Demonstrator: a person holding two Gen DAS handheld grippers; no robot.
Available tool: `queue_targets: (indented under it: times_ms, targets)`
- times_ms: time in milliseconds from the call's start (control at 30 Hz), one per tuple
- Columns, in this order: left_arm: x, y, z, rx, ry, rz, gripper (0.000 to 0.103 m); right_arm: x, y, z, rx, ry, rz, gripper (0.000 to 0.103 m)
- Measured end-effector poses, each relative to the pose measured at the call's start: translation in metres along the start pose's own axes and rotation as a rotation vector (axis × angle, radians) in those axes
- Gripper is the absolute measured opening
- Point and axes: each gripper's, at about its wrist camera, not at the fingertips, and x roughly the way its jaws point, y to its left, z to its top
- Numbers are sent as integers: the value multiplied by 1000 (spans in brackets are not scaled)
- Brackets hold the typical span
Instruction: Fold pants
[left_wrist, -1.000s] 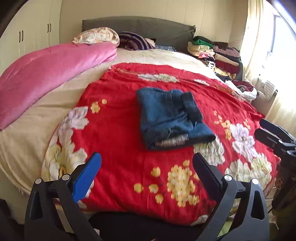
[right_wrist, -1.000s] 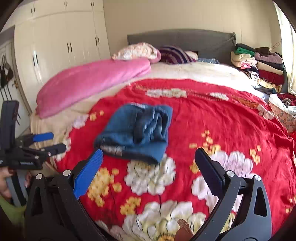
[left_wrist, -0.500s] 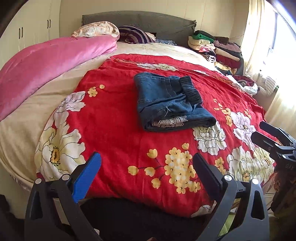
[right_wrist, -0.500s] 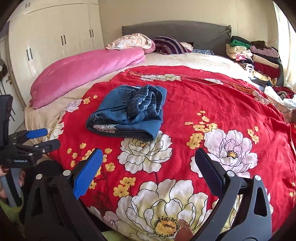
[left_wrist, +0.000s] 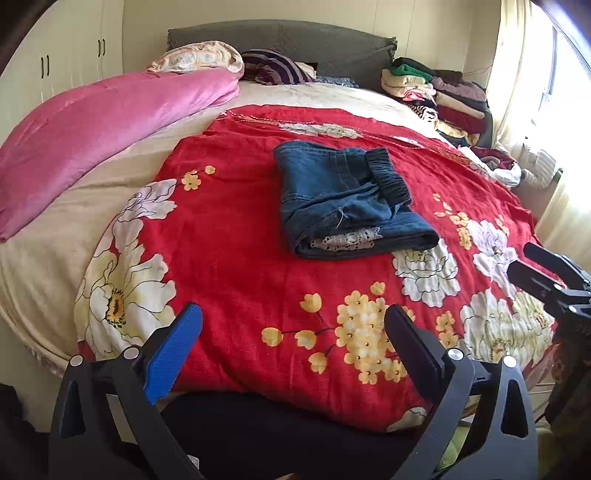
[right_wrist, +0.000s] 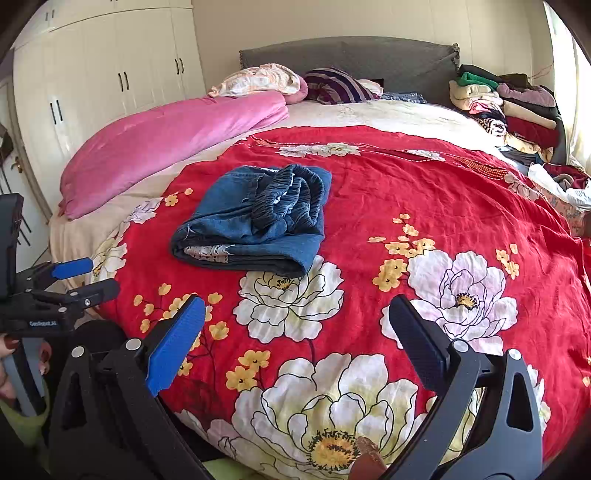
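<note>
The dark blue denim pants (left_wrist: 347, 201) lie folded into a thick, almost square bundle on the red blanket with big white and yellow flowers (left_wrist: 236, 236) that covers the near part of the bed. The black stretchy waistband (left_wrist: 388, 175) sits bunched on top of the bundle. At the near edge you can see the layers stacked up, with a bit of white lace (left_wrist: 345, 240) peeking out between them. From the right camera the pants (right_wrist: 255, 218) look a little lumpy on top, with soft wrinkles. The left gripper (left_wrist: 291, 339) hangs over the near edge of the bed, its fingers spread wide with nothing between them. The right gripper (right_wrist: 295, 330) is the same, wide apart and holding nothing. Both are well apart from the pants. A long pink quilt (left_wrist: 107, 122) lies along the left side of the bed.
</note>
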Motion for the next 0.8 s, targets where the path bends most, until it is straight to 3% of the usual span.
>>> queue_targets:
  times_ms: [800]
  targets:
    - [0, -2, -1, 5, 8, -4, 99, 1, 1, 1, -1, 3, 1, 94]
